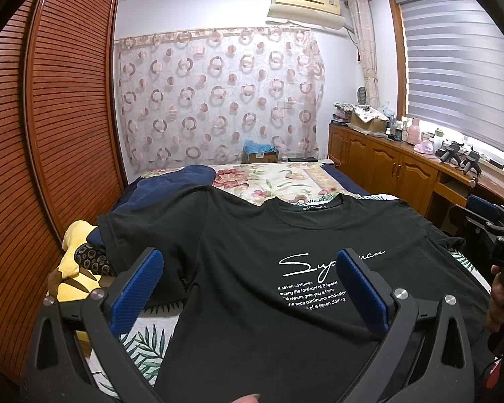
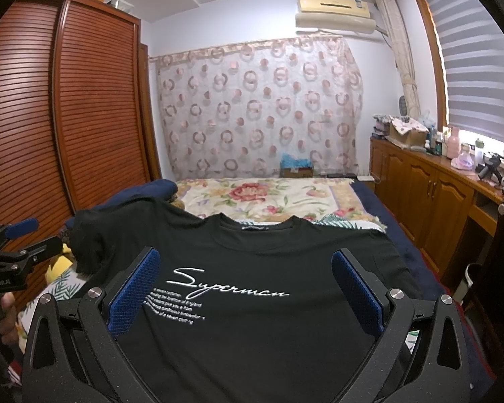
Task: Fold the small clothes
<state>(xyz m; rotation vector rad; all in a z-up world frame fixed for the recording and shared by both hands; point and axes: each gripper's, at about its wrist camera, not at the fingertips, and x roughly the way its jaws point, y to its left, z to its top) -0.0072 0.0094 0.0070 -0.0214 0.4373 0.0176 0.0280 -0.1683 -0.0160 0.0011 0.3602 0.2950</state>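
Observation:
A black T-shirt (image 1: 252, 252) (image 2: 252, 336) with white script lettering lies face up on the bed, collar pointing away, its left sleeve bunched over a pillow. My left gripper (image 1: 248, 268) hovers over the shirt's lower left part, open, blue pads wide apart, nothing between them. My right gripper (image 2: 245, 272) hovers over the shirt's chest, open too, nothing held. In the left wrist view the right gripper (image 1: 487, 228) shows at the right edge, held by a hand. The right wrist view catches the left gripper (image 2: 27, 238) at its left edge.
The bed has a leaf-print sheet (image 1: 144, 342) and a floral cover (image 2: 262, 198) farther back. A yellow cloth (image 1: 74, 268) and navy pillow (image 1: 171, 181) lie at left. A slatted wooden wardrobe (image 1: 50, 117) stands left; wooden cabinets (image 2: 430, 188) with clutter run along the right.

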